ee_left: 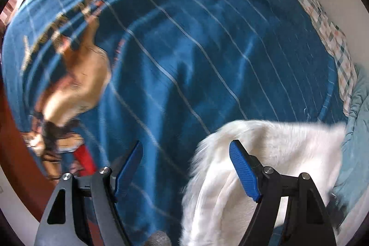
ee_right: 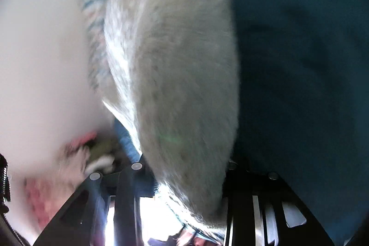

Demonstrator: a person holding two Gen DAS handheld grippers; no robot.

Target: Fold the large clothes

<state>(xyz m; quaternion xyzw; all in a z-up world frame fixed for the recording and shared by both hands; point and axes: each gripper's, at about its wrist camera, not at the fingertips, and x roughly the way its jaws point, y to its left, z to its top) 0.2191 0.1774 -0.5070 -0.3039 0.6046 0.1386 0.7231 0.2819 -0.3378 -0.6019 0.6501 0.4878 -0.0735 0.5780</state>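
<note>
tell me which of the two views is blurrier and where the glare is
Right wrist view is blurrier: the white fluffy garment fills it, smeared, with blown-out glare along its lit edge and at the bottom. Left wrist view is sharper, with motion blur on the blue striped blanket; the left gripper is crisp.

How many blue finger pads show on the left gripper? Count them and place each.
2. One pad stands lower left over the blue blanket; the other pad stands right of it, against the white fluffy garment. None looks hidden.
</note>
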